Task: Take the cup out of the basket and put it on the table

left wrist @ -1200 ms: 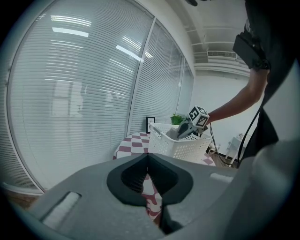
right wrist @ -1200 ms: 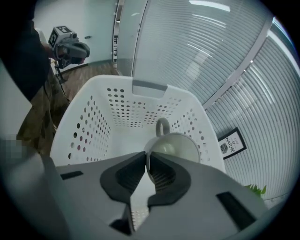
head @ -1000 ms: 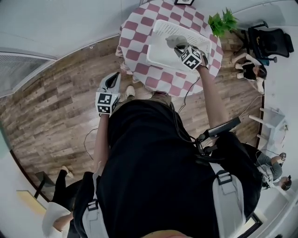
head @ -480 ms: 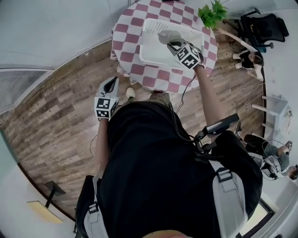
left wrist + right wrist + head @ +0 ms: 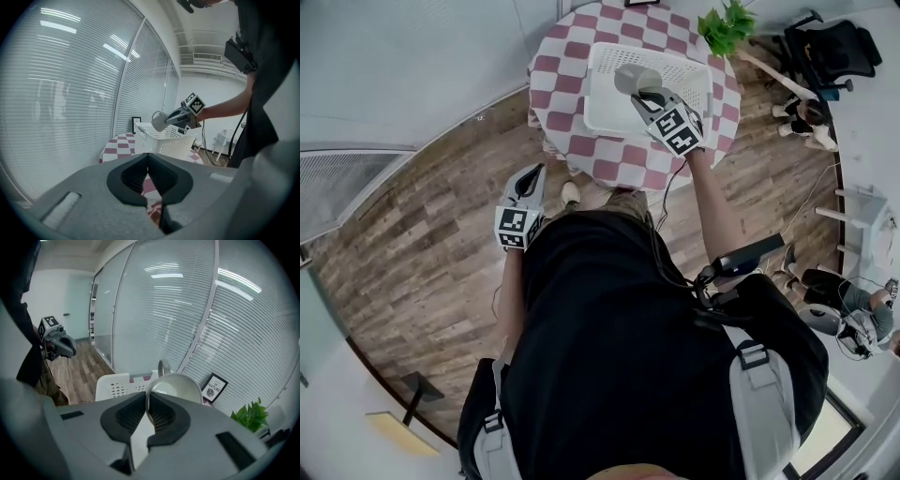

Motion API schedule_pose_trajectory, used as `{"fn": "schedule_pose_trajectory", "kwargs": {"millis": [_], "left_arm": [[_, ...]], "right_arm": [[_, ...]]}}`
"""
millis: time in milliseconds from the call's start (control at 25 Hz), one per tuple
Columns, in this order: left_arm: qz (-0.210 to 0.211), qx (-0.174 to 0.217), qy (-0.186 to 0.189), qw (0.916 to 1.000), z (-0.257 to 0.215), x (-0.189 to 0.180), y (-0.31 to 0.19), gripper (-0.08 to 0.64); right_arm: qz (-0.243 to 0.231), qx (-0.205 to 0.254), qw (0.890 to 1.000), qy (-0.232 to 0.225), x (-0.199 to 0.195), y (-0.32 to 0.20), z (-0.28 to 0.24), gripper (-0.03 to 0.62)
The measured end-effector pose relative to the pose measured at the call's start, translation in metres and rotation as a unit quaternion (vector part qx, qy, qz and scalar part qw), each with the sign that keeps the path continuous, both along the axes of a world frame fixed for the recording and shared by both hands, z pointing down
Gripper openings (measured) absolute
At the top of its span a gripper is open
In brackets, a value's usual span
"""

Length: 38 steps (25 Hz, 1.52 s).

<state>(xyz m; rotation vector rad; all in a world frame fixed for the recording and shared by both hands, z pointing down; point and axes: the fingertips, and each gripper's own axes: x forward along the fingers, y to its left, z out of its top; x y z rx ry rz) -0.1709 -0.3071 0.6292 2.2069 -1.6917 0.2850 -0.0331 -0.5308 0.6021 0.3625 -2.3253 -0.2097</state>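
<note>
Cup: one cup (image 5: 630,79), pale, with a handle.
Basket: one white basket (image 5: 602,105), perforated walls.
Table: one round table (image 5: 567,70), under a red-and-white checked cloth.
Grippers: two, the left gripper (image 5: 528,173) and the right gripper (image 5: 643,94).
Marker cubes: two, one marker cube (image 5: 513,228) on the left unit and one (image 5: 677,129) on the right.
Picture frame: one picture frame (image 5: 215,387).
Plant: one green plant (image 5: 727,26).
Office chair: one black office chair (image 5: 836,52).
Bystanders: apparently two, one bystander (image 5: 806,120) near the chair and another (image 5: 851,317) at the right edge. Both are small and distorted, so the count is not firm.
</note>
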Motion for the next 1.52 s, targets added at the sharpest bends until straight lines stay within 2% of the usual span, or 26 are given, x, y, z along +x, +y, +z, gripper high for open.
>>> {"fn": "schedule_pose_trajectory", "kwargs": {"millis": [280,440,600,840,1080,1160,1360,1520], "left_arm": [[0.031,0.028,-0.005,0.9991,-0.011,0.012,-0.002,0.005],[0.046,0.038,0.009,0.9982,-0.014,0.017,-0.003,0.005],[0.048,0.037,0.013,0.9981,-0.013,0.017,-0.002,0.005],[0.056,0.042,0.013,0.9974,-0.011,0.011,-0.006,0.005],[0.063,0.044,0.016,0.9969,-0.015,0.023,-0.004,0.005],[0.070,0.050,0.017,0.9962,-0.021,0.027,-0.007,0.005],[0.086,0.059,0.012,0.9945,-0.028,0.031,-0.014,0.005],[0.102,0.065,0.010,0.9926,-0.032,0.040,-0.018,0.005]], "right_arm": [[0.050,-0.051,0.994,-0.083,0.003,0.013,-0.010,0.032],[0.085,-0.102,0.979,-0.153,0.004,0.017,-0.022,0.031],[0.097,-0.149,0.962,-0.206,0.003,0.028,-0.034,0.031],[0.084,-0.165,0.947,-0.261,-0.010,0.053,-0.051,0.029],[0.054,-0.156,0.944,-0.286,-0.013,0.086,-0.063,0.029],[0.053,-0.157,0.940,-0.299,-0.010,0.097,-0.066,0.031],[0.057,-0.186,0.926,-0.324,-0.008,0.121,-0.056,0.031],[0.056,-0.201,0.924,-0.322,-0.003,0.138,-0.045,0.029]]}}
